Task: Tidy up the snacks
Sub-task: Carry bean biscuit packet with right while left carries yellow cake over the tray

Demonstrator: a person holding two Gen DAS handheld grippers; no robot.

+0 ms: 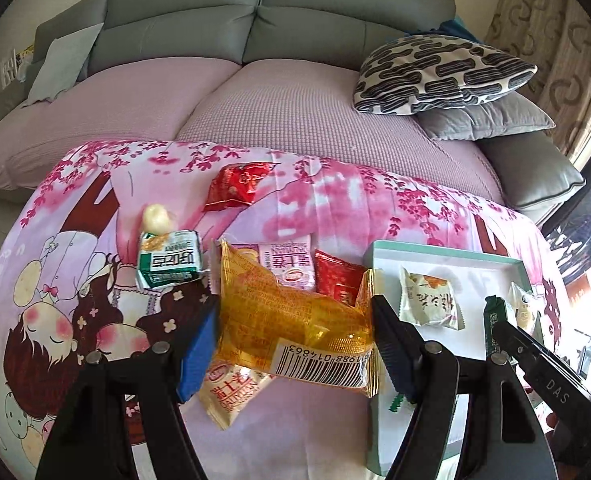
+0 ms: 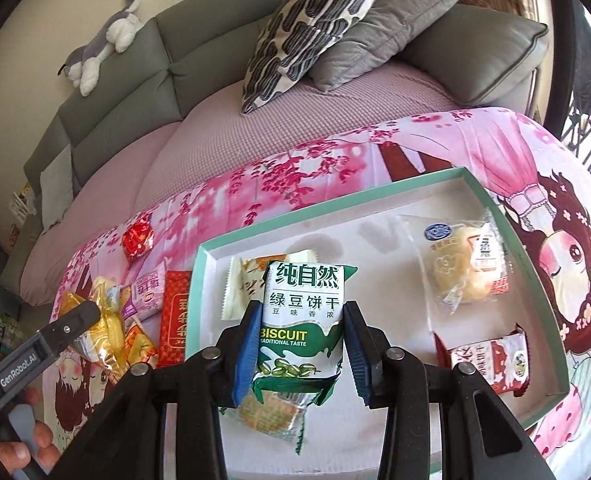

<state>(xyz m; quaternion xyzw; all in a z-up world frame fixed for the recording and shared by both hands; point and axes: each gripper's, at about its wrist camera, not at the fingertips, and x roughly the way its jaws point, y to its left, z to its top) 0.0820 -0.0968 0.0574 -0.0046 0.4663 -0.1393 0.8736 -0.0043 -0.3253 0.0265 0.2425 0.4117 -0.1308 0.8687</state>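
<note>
My left gripper (image 1: 295,340) is shut on a yellow snack packet (image 1: 295,320), held over the pink cloth among loose snacks. A green-and-white packet (image 1: 169,264), a red packet (image 1: 235,184), a pink packet (image 1: 291,266) and a red sachet (image 1: 339,282) lie around it. My right gripper (image 2: 299,344) is shut on a green mung-bean biscuit packet (image 2: 301,320) over the mint-rimmed white tray (image 2: 255,240). The tray (image 1: 447,250) holds a white pastry (image 2: 465,268), a red-white packet (image 2: 491,360) and a cream packet (image 2: 243,284). The other gripper (image 2: 75,316) shows at left.
The snacks lie on a pink cartoon cloth (image 1: 75,280) over a table, in front of a grey sofa (image 1: 255,32) with a lilac cover. Patterned and grey pillows (image 1: 443,76) sit at the sofa's right. A plush dog (image 2: 103,36) lies on the backrest.
</note>
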